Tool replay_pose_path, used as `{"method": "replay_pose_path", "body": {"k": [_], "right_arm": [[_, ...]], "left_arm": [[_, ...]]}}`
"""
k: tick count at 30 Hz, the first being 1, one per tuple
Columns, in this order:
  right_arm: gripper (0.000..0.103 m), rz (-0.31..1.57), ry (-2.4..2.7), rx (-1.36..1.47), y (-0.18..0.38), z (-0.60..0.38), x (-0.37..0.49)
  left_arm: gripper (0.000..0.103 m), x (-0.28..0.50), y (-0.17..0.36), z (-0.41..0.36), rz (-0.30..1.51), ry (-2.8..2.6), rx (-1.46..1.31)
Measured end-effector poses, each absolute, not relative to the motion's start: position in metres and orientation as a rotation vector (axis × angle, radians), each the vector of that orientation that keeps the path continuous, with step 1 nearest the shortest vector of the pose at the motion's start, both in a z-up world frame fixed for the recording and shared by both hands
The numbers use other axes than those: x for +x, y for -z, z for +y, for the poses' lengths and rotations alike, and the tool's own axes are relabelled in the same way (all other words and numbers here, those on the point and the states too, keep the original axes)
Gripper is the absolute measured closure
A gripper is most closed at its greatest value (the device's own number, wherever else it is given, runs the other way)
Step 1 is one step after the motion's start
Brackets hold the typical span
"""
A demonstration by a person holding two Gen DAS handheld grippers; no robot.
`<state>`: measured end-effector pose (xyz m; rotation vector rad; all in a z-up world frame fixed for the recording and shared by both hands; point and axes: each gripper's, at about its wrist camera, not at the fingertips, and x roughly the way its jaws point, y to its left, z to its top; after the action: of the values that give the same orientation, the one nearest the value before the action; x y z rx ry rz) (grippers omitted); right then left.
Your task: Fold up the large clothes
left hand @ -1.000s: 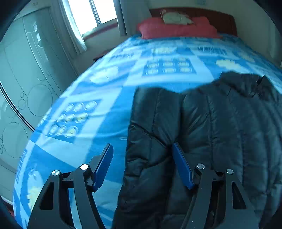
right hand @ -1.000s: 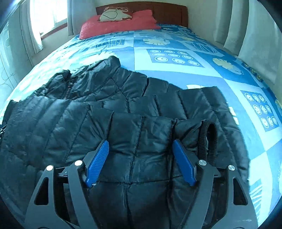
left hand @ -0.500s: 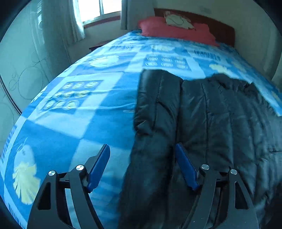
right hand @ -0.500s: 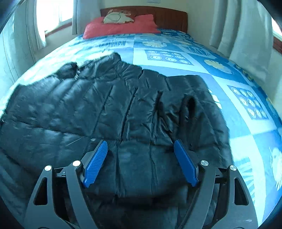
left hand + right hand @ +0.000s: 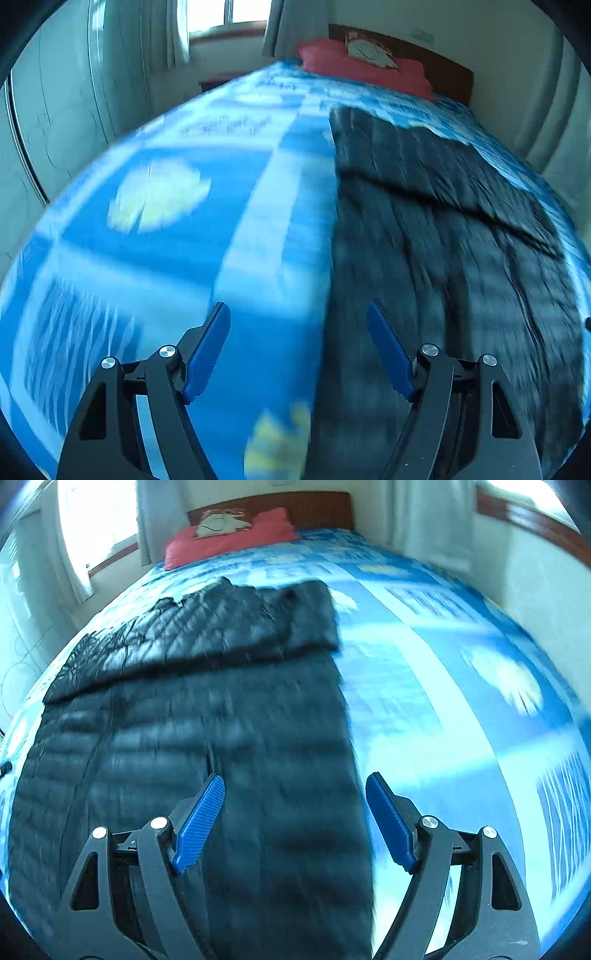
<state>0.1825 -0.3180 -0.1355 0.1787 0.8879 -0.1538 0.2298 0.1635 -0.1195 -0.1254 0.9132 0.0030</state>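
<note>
A black quilted puffer jacket (image 5: 443, 240) lies spread flat on the blue patterned bedspread (image 5: 166, 240); it also shows in the right wrist view (image 5: 192, 709). My left gripper (image 5: 298, 345) is open and empty, low over the jacket's left edge near the foot of the bed. My right gripper (image 5: 294, 818) is open and empty, over the jacket's right edge. A fold line runs across the jacket's upper part. Both views are motion-blurred.
A red pillow (image 5: 236, 539) and a wooden headboard (image 5: 295, 506) are at the far end of the bed. A window with curtains (image 5: 221, 22) and wardrobe doors (image 5: 55, 110) stand on the left. Curtains (image 5: 432, 520) hang on the right.
Both grippers have pulled back toward the foot of the bed, staying open. The jacket now looks flatter and farther away, and its edges sit between the fingers.
</note>
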Motion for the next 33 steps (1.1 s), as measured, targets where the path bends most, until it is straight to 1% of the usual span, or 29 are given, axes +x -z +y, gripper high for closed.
{"method": "replay_pose_path", "body": {"k": [4, 8, 20, 21, 23, 25, 26, 28, 30, 31, 33], "right_arm": [[0.024, 0.928, 0.166, 0.206, 0.147, -0.32, 0.127], [0.024, 0.948, 0.165, 0.243, 0.155, -0.321, 0.091], [0.024, 0.976, 0.097, 0.303, 0.169, -0.314, 0.045], [0.026, 0.974, 0.088, 0.307, 0.169, -0.313, 0.042], [0.032, 0.97, 0.069, 0.318, 0.17, -0.311, 0.038], [0.043, 0.972, 0.046, 0.335, 0.169, -0.31, 0.035], [0.045, 0.973, 0.04, 0.339, 0.169, -0.31, 0.034], [0.053, 0.972, 0.027, 0.339, 0.168, -0.308, 0.032], [0.056, 0.969, 0.021, 0.338, 0.167, -0.307, 0.031], [0.059, 0.969, 0.016, 0.343, 0.167, -0.306, 0.03], [0.064, 0.968, 0.009, 0.358, 0.168, -0.307, 0.029]], "left_arm": [[0.028, 0.183, 0.131, 0.166, 0.971, 0.052, -0.199], [0.028, 0.149, 0.135, 0.159, 0.988, 0.092, -0.191], [0.028, 0.105, 0.147, 0.157, 1.03, 0.176, -0.274], [0.029, 0.103, 0.147, 0.155, 1.028, 0.184, -0.272], [0.029, 0.099, 0.146, 0.153, 1.025, 0.205, -0.273], [0.033, 0.095, 0.147, 0.15, 1.029, 0.239, -0.288], [0.034, 0.094, 0.147, 0.149, 1.03, 0.242, -0.288], [0.042, 0.093, 0.147, 0.149, 1.027, 0.241, -0.28], [0.048, 0.092, 0.147, 0.151, 1.022, 0.242, -0.297], [0.053, 0.091, 0.146, 0.152, 1.02, 0.239, -0.306], [0.056, 0.089, 0.146, 0.154, 1.016, 0.229, -0.31]]}}
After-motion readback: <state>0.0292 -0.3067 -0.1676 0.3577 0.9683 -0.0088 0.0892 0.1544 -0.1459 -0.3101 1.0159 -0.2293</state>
